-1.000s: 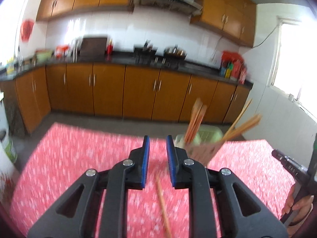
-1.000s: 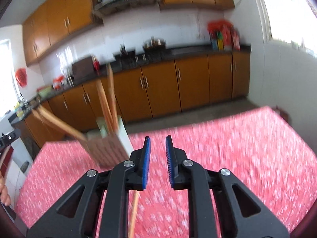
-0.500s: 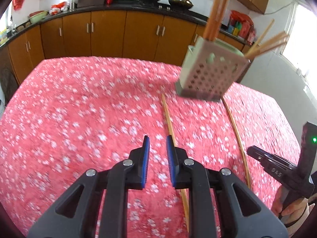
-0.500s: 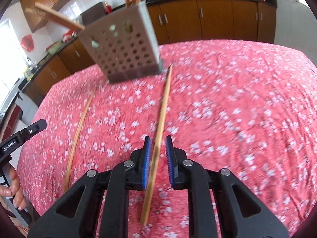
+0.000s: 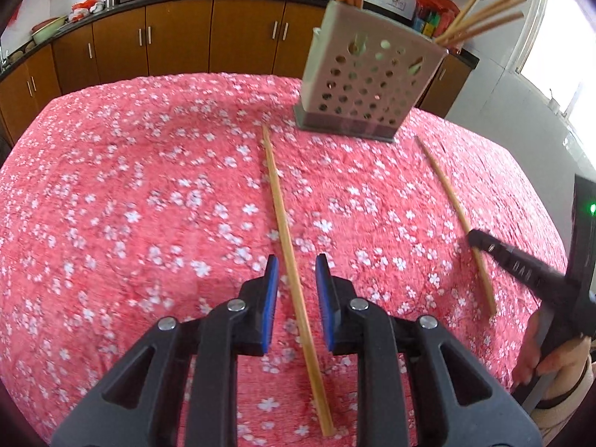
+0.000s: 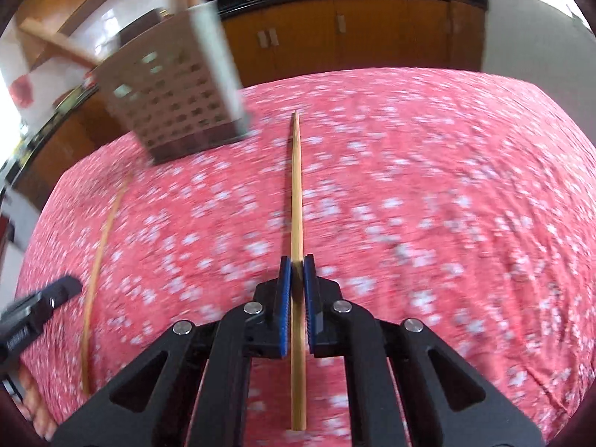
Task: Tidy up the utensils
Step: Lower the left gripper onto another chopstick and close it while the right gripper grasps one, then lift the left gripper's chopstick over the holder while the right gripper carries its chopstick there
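Two wooden chopsticks lie on the red flowered tablecloth [image 5: 149, 186] in front of a perforated grey utensil holder [image 5: 365, 85] that has several chopsticks [image 5: 480, 15] standing in it. One chopstick [image 5: 283, 216] runs between the blue pads of my left gripper [image 5: 294, 260]. Its jaws are opening, with a gap on both sides of the stick. My right gripper [image 6: 297, 260] is shut on the other chopstick [image 6: 296, 186], which rests low on the cloth. In the left wrist view that chopstick [image 5: 447, 190] and the right gripper [image 5: 475, 238] show at the right.
A hand [image 5: 551, 357] holds the right gripper's handle at the right edge. Brown kitchen cabinets [image 5: 178, 37] under a dark counter stand beyond the table's far edge. The holder [image 6: 175, 97] is up left in the right wrist view, with the left gripper [image 6: 63, 287] beside the other chopstick [image 6: 100, 246].
Both grippers have dropped and tipped down from facing the kitchen to just over the table. The left one has slid over its chopstick. The right jaws have narrowed onto theirs.
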### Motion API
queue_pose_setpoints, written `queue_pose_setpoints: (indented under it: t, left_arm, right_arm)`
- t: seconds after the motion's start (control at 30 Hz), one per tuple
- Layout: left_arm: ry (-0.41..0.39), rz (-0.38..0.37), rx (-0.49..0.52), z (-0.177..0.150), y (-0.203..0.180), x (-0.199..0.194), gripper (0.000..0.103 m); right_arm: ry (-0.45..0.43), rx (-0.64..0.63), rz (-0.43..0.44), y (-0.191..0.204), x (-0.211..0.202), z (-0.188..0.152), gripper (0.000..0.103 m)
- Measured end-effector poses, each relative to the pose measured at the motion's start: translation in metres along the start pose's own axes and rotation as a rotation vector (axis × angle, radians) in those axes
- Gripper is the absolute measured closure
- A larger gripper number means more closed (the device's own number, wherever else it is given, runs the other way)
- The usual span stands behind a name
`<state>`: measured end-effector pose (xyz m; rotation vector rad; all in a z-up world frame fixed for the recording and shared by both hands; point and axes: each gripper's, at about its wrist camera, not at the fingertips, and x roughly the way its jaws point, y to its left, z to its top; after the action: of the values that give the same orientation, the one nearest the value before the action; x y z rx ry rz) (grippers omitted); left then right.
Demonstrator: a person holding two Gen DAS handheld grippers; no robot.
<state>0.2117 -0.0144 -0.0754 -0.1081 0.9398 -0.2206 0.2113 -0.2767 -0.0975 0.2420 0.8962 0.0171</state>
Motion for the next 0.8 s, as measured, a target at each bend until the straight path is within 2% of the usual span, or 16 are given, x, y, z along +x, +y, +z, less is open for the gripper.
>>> queue_pose_setpoints:
  t: [0.1,0.23,0.33,0.57,0.73,0.8]
  left_arm:
    - [0.023,0.009,0.010,-0.005,-0.004,0.008,0.082]
    - [0.020,0.044,0.029,-0.007,-0.005,0.012,0.093]
    - [0.024,0.048,0.005,0.001,0.005,0.015,0.095]
    - [-0.003,0.133,-0.042,0.027,0.045,0.024,0.095]
    - [-0.023,0.136,-0.065,0.031,0.058,0.025,0.094]
    - [-0.047,0.147,-0.045,0.028,0.056,0.024,0.094]
  right_arm:
    - [-0.005,0.036,-0.014,-0.015,-0.002,0.004,0.095]
    - [-0.012,0.032,-0.024,-0.022,-0.004,0.004,0.095]
    - [-0.013,0.025,-0.023,-0.024,-0.003,0.006,0.095]
    - [-0.027,-0.021,-0.056,-0.019,0.008,0.016,0.095]
    - [-0.045,-0.049,-0.067,-0.016,0.015,0.020,0.095]
    - [-0.048,-0.057,-0.073,-0.014,0.016,0.019,0.094]
